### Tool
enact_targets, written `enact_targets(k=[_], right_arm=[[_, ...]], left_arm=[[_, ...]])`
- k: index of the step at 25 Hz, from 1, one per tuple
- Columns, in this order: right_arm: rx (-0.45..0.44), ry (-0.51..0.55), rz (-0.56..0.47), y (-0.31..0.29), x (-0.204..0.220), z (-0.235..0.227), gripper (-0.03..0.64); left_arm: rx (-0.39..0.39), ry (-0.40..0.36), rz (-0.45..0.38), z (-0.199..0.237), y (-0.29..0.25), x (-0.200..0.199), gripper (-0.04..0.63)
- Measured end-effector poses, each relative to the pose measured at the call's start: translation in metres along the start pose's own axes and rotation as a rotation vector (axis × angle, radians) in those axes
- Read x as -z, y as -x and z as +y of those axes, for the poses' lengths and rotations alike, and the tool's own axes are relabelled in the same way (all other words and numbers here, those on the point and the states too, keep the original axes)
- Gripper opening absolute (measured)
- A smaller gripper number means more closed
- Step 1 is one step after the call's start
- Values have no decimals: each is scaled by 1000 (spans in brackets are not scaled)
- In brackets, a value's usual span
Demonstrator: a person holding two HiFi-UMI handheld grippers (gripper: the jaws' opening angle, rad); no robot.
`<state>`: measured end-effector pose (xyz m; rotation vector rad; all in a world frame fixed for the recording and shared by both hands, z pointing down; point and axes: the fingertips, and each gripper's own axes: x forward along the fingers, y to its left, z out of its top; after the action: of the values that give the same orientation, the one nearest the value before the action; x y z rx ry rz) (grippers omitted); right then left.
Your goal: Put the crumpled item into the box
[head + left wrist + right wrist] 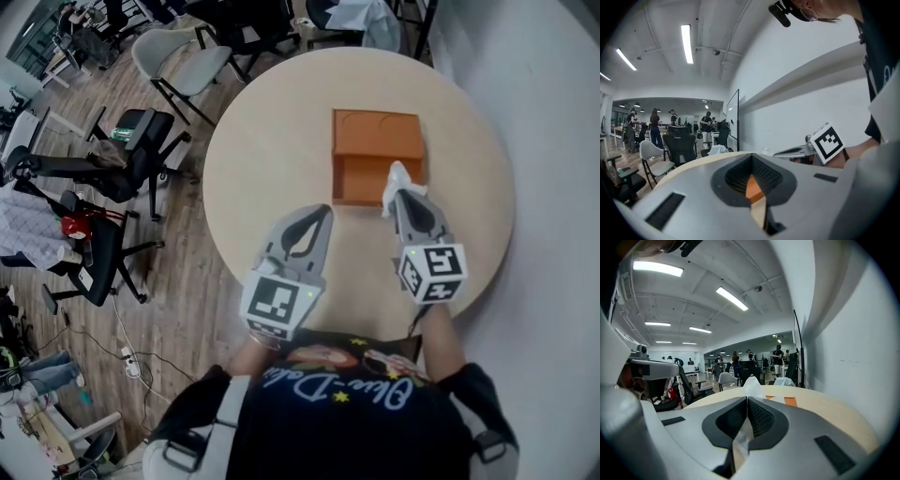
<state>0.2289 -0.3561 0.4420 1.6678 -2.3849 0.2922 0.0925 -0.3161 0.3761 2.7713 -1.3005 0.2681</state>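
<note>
Where all else stands, table (244,141): round, pale top; carries the box on its right half, away from the person.
Box (375,141): orange, open-topped, resting flat on the table. Far section has two round recesses; near section is a plain lower tray. An orange strip of it (790,401) shows in the right gripper view.
Left gripper (322,212): above the table, near the box's near left corner; jaws pressed together with nothing between them (752,157).
Right gripper (405,199): at the box's near right corner; jaws clamped on the crumpled item (746,399).
Crumpled item (397,178): white, thin, pinched at the right gripper's tips and standing out beyond them (752,385), over the box's near right edge. Contact with the box cannot be determined.
</note>
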Motion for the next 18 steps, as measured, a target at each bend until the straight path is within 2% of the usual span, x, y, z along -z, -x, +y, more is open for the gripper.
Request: enact_targets(k=[10,18], right_arm=[[4,108,156,-69,27,-9,2],[2,170,286,-107,65,-20,2]], left_arm=[[-9,31,11,30,-17,11,-9],[-31,60,20,47,-25,18,-9]])
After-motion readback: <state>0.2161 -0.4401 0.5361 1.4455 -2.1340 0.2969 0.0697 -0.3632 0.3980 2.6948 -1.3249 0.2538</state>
